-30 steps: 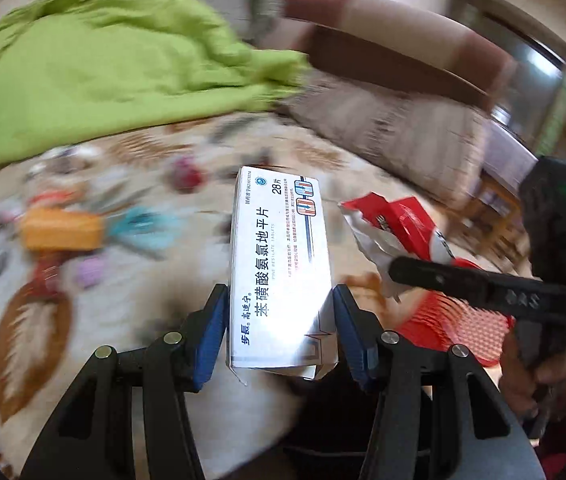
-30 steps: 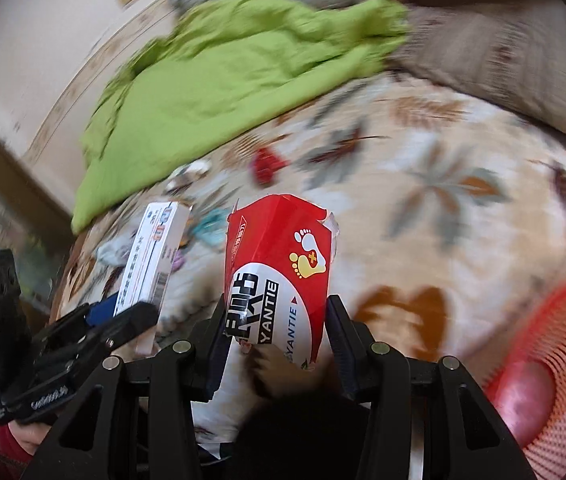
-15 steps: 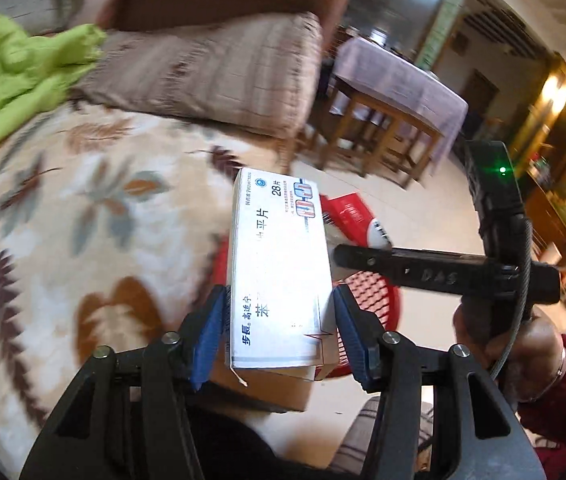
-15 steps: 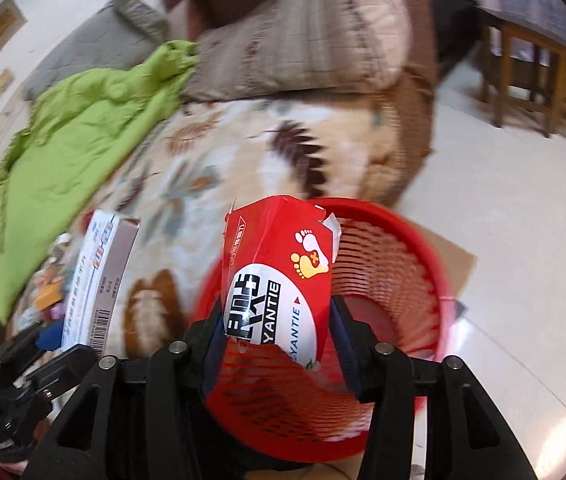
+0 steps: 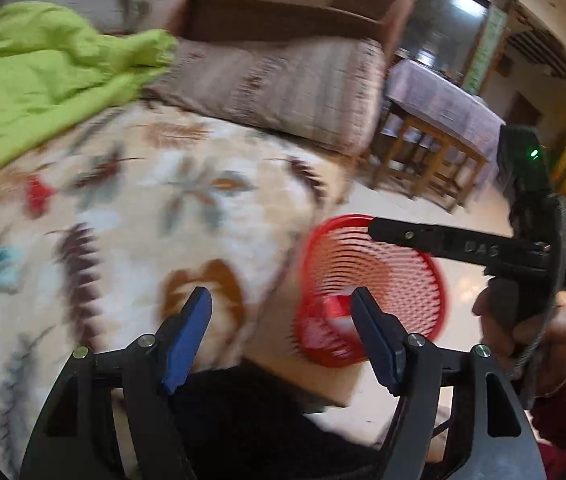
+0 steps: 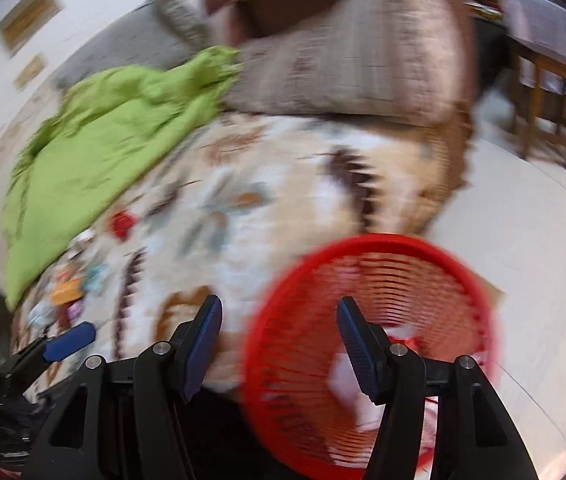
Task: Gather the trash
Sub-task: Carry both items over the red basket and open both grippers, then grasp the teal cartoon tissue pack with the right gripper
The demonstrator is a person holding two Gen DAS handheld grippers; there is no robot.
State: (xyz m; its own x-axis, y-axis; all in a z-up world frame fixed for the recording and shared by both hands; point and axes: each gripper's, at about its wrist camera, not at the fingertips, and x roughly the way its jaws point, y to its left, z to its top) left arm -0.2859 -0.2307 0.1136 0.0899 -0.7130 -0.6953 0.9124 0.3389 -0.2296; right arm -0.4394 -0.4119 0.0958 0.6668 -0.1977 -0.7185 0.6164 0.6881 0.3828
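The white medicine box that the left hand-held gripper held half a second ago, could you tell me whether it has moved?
Yes. It has left the left hand-held gripper, whose jaws stand open and empty beside the red basket; blur hides where it landed.

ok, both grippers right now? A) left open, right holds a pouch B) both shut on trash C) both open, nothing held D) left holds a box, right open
C: the left gripper and the right gripper both have their jaws spread with nothing between the pads, near the red basket on the floor by the bed.
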